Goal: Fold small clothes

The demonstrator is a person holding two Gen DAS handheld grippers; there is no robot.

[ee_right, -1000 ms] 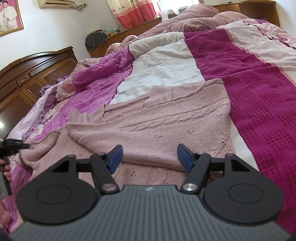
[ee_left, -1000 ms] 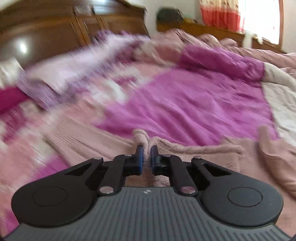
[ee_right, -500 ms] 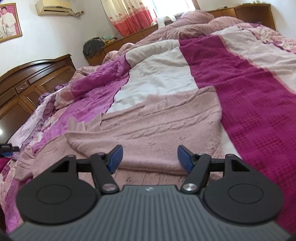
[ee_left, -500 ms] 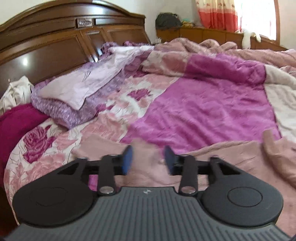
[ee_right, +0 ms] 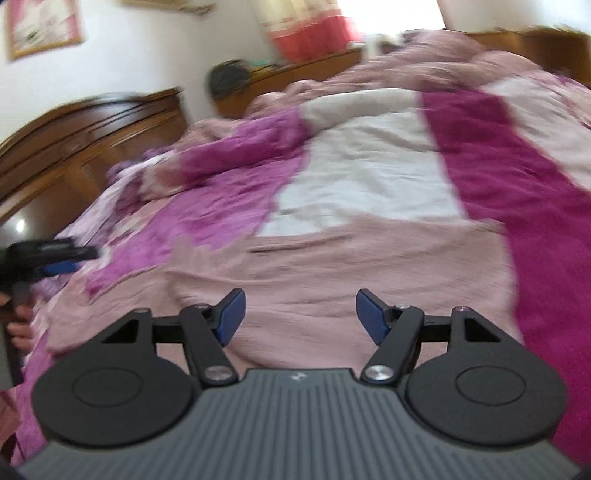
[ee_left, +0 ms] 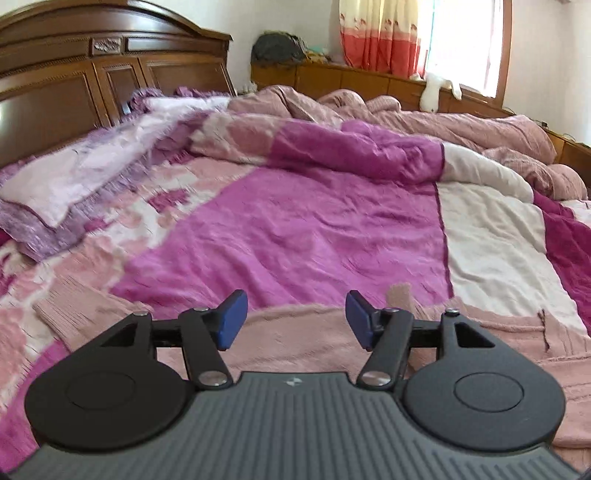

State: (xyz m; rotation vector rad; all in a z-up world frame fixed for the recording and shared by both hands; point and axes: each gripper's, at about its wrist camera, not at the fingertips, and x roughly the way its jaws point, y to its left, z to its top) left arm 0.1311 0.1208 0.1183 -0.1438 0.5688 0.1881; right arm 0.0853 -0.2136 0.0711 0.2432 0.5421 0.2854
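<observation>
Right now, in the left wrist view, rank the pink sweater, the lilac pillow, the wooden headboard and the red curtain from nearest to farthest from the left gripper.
1. Pink sweater, directly under the left gripper.
2. Lilac pillow, left.
3. Wooden headboard, behind the pillow, upper left.
4. Red curtain, far wall, upper right.

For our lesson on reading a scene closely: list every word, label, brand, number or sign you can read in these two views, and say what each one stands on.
No readable text in either view.
Small pale logo mark on the left gripper body: a symbol, no letters.
The same mark on the right gripper body: blurred.
Framed picture on the wall: too blurred to read any writing.
</observation>
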